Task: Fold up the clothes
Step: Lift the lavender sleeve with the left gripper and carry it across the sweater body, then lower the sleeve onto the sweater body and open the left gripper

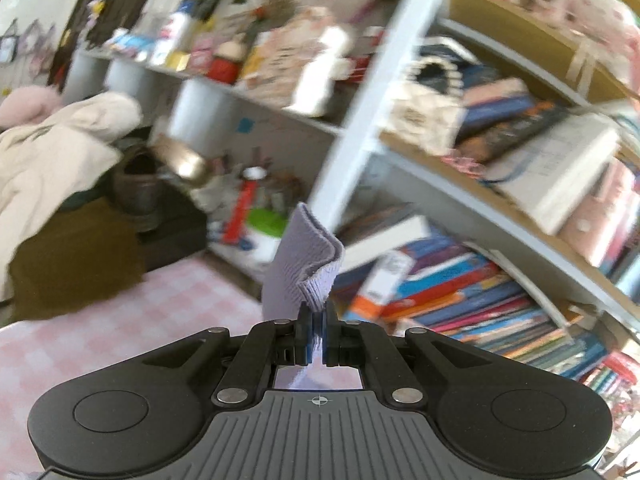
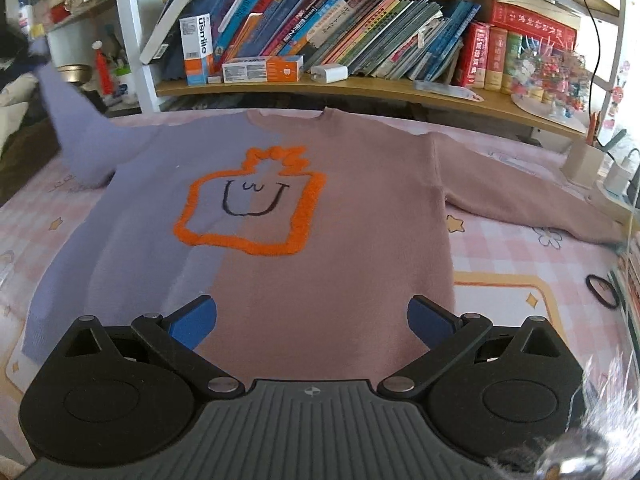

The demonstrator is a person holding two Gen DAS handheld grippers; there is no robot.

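Pink checked counter (image 2: 520, 248) below a crowded bookshelf (image 2: 360, 32). Two-tone sweater (image 2: 320, 240) lies flat ahead of the right gripper (image 2: 312, 320), jaws released wide. Left gripper (image 1: 316, 316) jaws clenched on the lilac sleeve cuff (image 1: 308, 256), lifted clear; a black hair tie (image 2: 602, 290) lies right of the right jaws.

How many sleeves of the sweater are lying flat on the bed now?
1: the pink sleeve lies flat toward the right. The purple sleeve is lifted, its cuff pinched in the left gripper.
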